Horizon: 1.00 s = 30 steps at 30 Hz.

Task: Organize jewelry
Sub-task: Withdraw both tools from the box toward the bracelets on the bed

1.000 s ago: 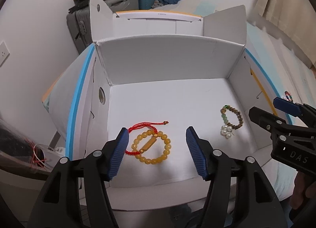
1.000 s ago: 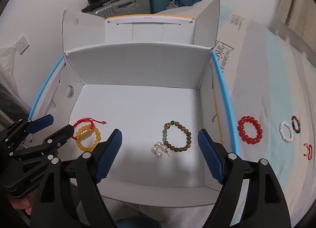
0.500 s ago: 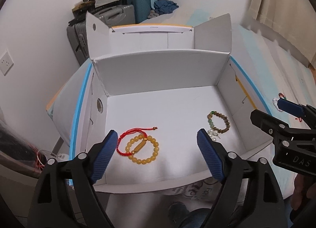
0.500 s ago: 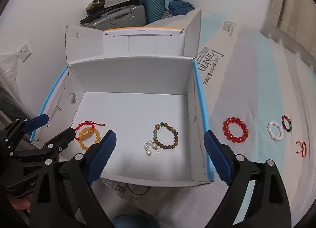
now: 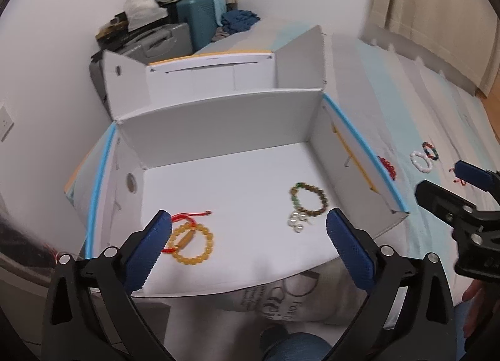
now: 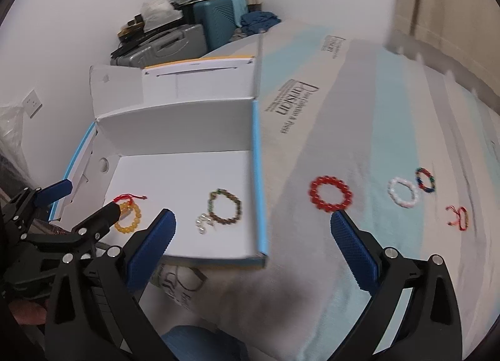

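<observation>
Three bracelets (image 6: 225,208) in box (image 6: 187,173); four bracelets (image 6: 330,193) on bed (image 6: 359,111); two suitcases (image 6: 215,22).

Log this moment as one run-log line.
left gripper: open, empty | right gripper: open, empty | white box: yellow bracelet, brown bracelet | outside on bed: red bracelet, white bracelet

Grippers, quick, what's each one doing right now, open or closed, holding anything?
Left gripper: open, holding nothing.
Right gripper: open, holding nothing.
</observation>
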### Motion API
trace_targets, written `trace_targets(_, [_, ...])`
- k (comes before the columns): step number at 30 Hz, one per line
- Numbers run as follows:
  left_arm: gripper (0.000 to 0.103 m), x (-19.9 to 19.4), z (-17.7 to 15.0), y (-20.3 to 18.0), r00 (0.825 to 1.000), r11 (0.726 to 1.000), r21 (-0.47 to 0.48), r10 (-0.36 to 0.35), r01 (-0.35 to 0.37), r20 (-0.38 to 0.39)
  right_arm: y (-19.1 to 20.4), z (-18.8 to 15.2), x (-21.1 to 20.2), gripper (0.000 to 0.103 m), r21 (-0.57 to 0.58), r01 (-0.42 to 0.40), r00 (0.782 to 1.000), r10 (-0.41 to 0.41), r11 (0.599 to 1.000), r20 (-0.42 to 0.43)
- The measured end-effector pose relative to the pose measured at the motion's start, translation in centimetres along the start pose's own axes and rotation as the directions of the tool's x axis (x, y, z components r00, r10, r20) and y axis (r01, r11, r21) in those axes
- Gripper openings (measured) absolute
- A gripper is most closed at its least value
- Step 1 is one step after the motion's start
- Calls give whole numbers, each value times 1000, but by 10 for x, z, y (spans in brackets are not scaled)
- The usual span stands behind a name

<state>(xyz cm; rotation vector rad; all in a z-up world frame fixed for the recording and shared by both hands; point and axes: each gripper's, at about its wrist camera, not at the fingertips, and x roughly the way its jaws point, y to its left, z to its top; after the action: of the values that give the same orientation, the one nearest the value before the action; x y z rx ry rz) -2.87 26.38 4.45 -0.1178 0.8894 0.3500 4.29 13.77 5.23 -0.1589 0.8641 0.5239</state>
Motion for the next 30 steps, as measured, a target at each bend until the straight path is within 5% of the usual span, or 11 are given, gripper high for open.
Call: trace_targets(30, [97, -26, -3, -214, 981, 945, 268, -195, 184, 14, -193, -73, -105, 95, 261, 209, 976, -219, 943, 11])
